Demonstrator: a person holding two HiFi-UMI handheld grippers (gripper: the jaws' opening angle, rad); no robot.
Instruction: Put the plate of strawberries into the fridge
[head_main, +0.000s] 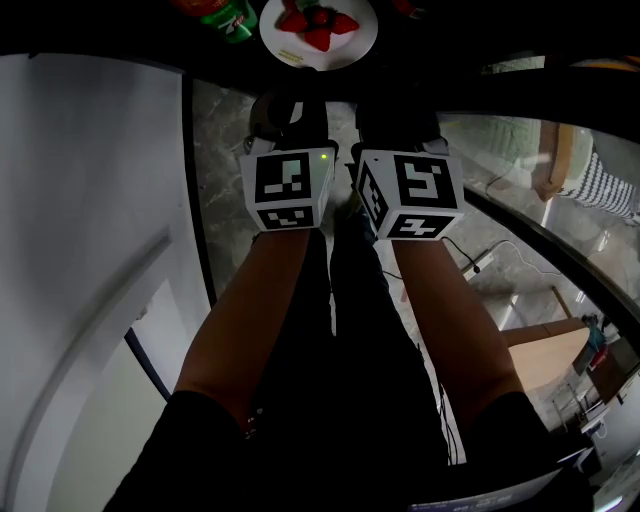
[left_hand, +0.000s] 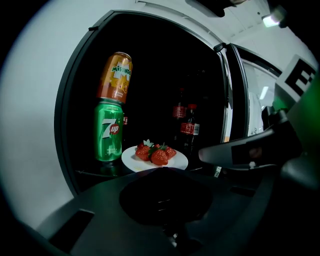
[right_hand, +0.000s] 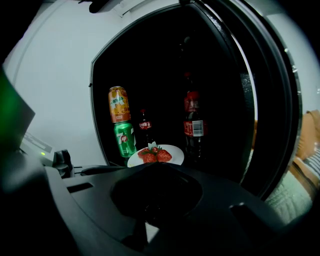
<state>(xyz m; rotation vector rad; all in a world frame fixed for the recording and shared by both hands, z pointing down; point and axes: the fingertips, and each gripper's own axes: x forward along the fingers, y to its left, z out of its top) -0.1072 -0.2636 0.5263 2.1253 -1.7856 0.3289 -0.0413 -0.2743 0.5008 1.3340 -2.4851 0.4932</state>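
The white plate (left_hand: 131, 159) of strawberries (left_hand: 156, 154) rests on a dark shelf inside the open fridge, next to a green 7up can (left_hand: 109, 131). The head view shows the plate (head_main: 355, 48) at the top centre. Both grippers hang side by side just short of it, neither touching it: the left gripper (head_main: 285, 108) below its left part, the right gripper (head_main: 395, 108) below its right. In the right gripper view the plate (right_hand: 172, 151) lies straight ahead. Dark housings hide the jaws in both gripper views, so their state is unclear.
An orange can (left_hand: 115, 77) stands on the 7up can. Cola bottles (right_hand: 193, 122) stand behind and right of the plate. The open fridge door (left_hand: 235, 90) is on the right. A white fridge wall (head_main: 90, 200) is on the left and marble floor (head_main: 230, 150) below.
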